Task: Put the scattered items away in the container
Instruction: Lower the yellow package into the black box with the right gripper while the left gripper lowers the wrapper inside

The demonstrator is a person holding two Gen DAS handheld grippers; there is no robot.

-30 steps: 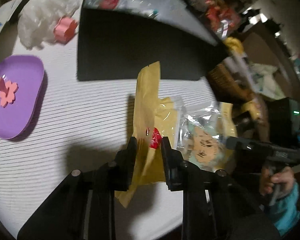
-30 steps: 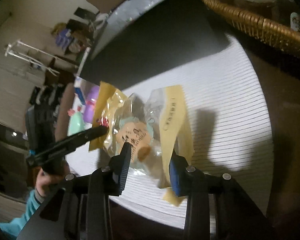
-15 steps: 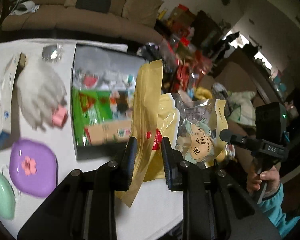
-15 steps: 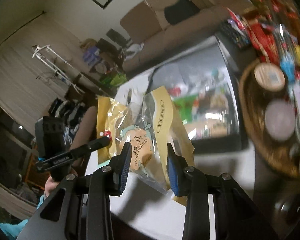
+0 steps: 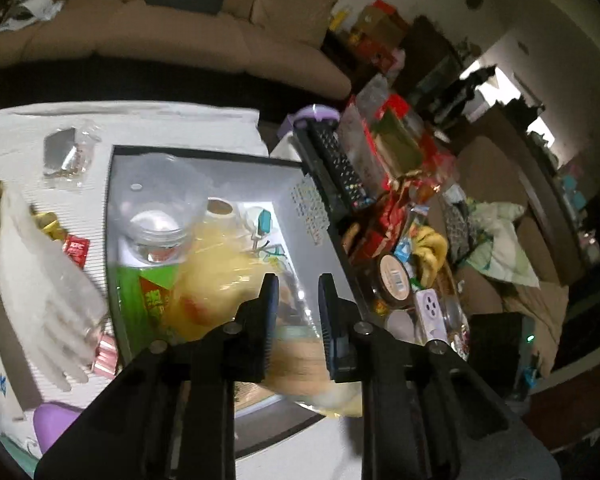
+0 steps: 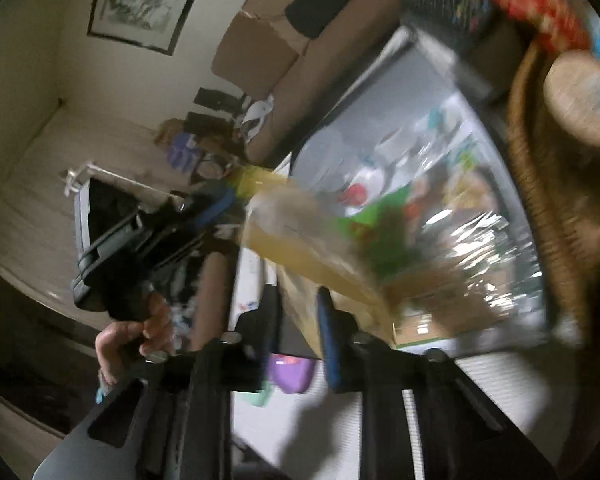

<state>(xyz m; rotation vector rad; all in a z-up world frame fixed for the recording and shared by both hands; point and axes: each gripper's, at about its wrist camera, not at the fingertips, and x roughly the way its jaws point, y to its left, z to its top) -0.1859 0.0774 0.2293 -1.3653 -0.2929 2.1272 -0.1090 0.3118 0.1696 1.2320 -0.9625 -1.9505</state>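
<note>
Badly motion-blurred: yellow snack packet (image 6: 300,248) over the grey container (image 5: 204,172), print unreadable. Left claw (image 5: 294,320) and right claw (image 6: 298,330) both closing, clear-yellow film between.

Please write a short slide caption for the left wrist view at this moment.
Left gripper, jaws closing, above the grey storage box, with a blurred yellow snack packet over the box.

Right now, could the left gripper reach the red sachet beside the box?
Probably, once free: the sachet lies uncovered left of the box, but the left gripper is closing its jaws with a blurred packet between them, perhaps held.
</note>
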